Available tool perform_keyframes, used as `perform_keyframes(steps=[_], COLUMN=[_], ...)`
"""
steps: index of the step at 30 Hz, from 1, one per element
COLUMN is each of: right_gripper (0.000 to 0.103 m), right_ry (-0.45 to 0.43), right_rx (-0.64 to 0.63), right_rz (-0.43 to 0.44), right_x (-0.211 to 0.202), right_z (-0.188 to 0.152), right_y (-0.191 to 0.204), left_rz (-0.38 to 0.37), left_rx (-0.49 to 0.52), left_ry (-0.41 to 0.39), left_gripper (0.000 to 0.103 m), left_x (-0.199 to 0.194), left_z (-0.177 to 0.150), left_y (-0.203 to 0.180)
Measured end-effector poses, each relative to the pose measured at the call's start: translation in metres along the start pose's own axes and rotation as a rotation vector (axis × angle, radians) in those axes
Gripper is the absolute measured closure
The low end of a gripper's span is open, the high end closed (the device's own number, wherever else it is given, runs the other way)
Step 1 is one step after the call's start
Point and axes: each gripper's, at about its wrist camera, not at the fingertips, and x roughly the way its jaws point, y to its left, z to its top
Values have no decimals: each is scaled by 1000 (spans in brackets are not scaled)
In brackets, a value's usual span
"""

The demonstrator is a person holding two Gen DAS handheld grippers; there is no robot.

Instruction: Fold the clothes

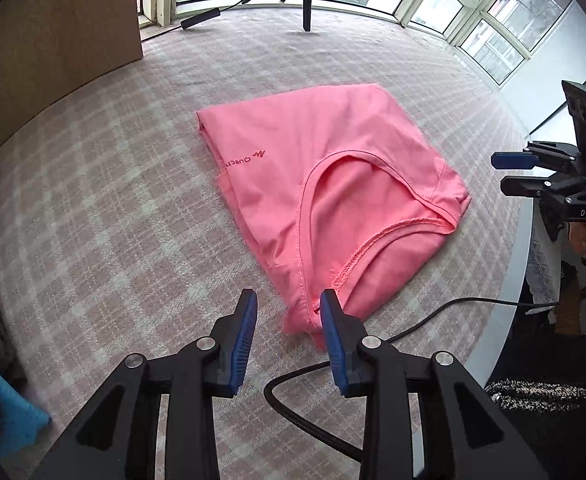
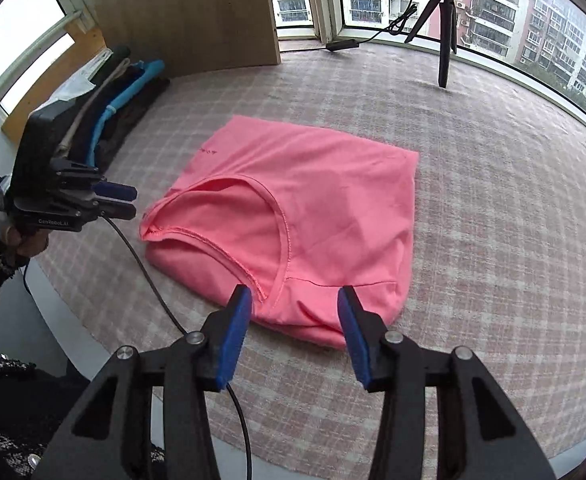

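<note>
Folding status: pink shirt lies as a compact rectangle, neckline up, near the middle of the checked counter.
Done: sleeves and sides appear tucked in and the body doubled; edges lie mostly flat.
Left gripper: jaws partly open, empty, above the shirt's near corner; no cloth pinched.
Right gripper: jaws partly open, empty, over the shirt's near edge.
Remaining: judged nearly complete; perhaps one tidy of the bunched near corner, then transfer to the stack at the counter's far left side.
</note>
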Motion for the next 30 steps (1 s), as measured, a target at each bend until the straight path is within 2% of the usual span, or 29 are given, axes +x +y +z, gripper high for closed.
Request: perform_keyframes(steps=[4, 6, 11, 15, 16, 17, 18, 20, 21, 23, 26, 27, 29, 30], right_gripper=[60, 61, 60, 61, 75, 93, 96, 96, 96, 96, 93, 91, 75, 71], right_ry=[3, -1, 88, 164, 179, 197, 214, 236, 247, 264, 198, 167, 103, 78], right_rx=[-14, -45, -284, -350, -340, -325, -312, -298, -289, -265, -176, -133, -29, 27], right_rz=[53, 1, -194, -238, -228, -210, -193, -186, -188, -181, -116, -97, -76, -84], right_x=[38, 62, 116, 135, 135, 134, 132, 128, 126, 120, 85, 69, 37, 24], right_z=[33, 50, 77, 83, 84, 84, 84, 82, 81, 76, 68, 65, 57, 49], right_y=[29, 43, 71, 67, 62, 57, 52, 42, 36, 24, 3, -7, -31, -46], left_rz=[-16, -36, -41, -45, -45, -51, -61, -78, -64, -25, -30, -30, -7, -4], left_rx=[-30, -36, -31, -19, -15, -15, -16, -1, 15, 31, -7, -20, -44, -50], left_ry=[6, -4, -24, -34, -41, -47, -53, -61, -49, 5, 7, 5, -15, -17], left_gripper=[72, 72, 72, 76, 78, 81, 83, 82, 79, 79, 79, 79, 78, 76], left_x=[11, 12, 20, 22, 21, 18, 15, 11, 15, 26, 18, 15, 3, 2], left_z=[-6, -10, -13, -13, -13, -13, -13, -13, -14, -17, -19, -20, -21, -21], left_y=[-3, -7, -14, -16, -17, -17, -18, -22, -24, -25, -14, -11, -4, -2])
